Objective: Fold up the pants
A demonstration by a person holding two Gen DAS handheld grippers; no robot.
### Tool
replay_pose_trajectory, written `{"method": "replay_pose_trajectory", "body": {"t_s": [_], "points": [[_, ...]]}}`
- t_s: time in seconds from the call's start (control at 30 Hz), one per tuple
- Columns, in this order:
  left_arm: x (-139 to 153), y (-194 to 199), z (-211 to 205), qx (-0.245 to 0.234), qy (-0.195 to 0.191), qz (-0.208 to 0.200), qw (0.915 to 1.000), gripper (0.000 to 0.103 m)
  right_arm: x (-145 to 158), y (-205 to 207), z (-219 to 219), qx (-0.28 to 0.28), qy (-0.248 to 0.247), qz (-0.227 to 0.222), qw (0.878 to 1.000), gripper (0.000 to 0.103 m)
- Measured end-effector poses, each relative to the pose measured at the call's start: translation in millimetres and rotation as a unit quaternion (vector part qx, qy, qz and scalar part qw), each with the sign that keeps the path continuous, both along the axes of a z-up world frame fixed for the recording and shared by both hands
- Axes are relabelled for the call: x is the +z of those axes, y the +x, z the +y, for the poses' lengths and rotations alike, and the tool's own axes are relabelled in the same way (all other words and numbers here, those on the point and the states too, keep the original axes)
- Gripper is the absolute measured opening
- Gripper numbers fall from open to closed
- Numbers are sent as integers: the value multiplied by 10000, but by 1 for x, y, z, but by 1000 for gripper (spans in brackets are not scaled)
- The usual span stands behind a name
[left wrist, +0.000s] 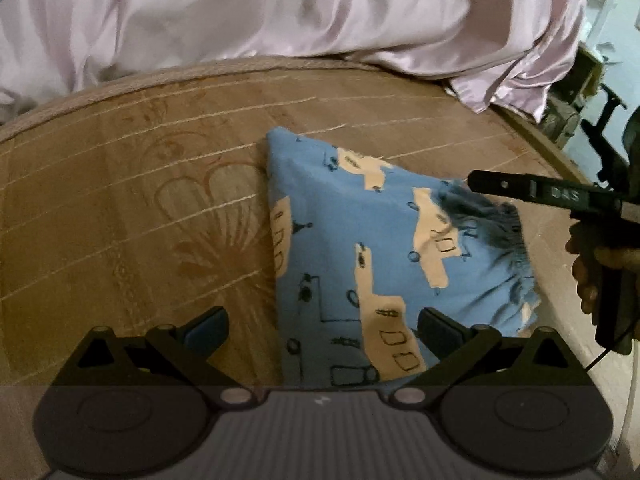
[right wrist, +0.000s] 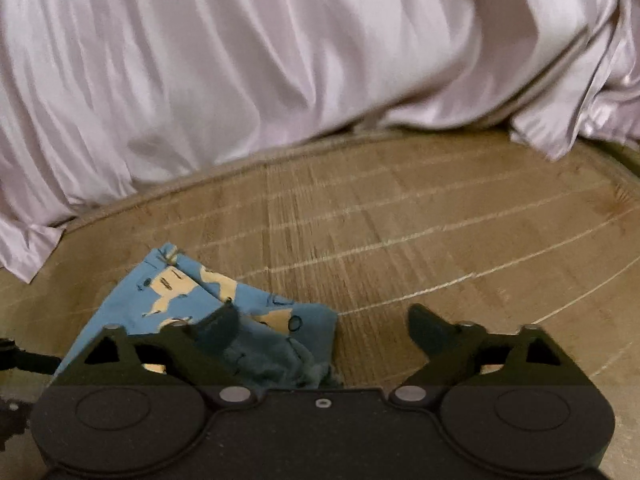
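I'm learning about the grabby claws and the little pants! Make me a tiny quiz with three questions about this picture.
1. True or false: the left claw has its fingers spread apart.
2. The blue cotton pants with cream car shapes lie on which surface? A) the brown woven mat with pale stripes B) a wooden chair C) a green carpet
3. Fill in: behind the mat hangs a shiny pale ____ satin sheet.

Key
1. True; the right claw is spread too, and neither grips the pants.
2. A
3. Pink (pale lilac-pink)
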State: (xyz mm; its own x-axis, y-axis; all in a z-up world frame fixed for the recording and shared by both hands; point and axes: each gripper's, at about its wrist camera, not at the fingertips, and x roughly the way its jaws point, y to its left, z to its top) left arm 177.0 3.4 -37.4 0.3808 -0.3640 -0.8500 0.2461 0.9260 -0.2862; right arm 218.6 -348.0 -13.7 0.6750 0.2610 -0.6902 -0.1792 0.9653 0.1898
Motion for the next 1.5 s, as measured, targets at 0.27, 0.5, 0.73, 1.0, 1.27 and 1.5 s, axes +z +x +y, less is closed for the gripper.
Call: {"method": "replay_pose_trajectory", "body": {"t_s": [0.27, 0.5, 0.73, 1.0, 1.27, 1.5], "points": [[-2, 5, 10, 156, -338, 91, 9993, 60, -14, 25, 18, 525, 42, 598, 9968, 25], [3, 6, 8, 169, -309, 21, 9994, 23, 3, 32, 39, 839, -345, 254, 9955, 12], [11, 47, 25, 852, -153, -99, 9962, 21, 47, 89, 105, 1528, -882, -492, 9831, 11], [4, 69, 54, 1631, -48, -65, 9866, 82, 51, 128, 133, 1461, -1325, -689, 9779, 60], [15, 27, 55, 1731, 15, -63, 9849, 98, 51, 24, 78, 927, -1097, -1034, 9842, 102], [38, -26, 36, 1495, 458, -606, 9858, 103, 64, -78, 60, 486, -946, -1217, 9869, 102]]}}
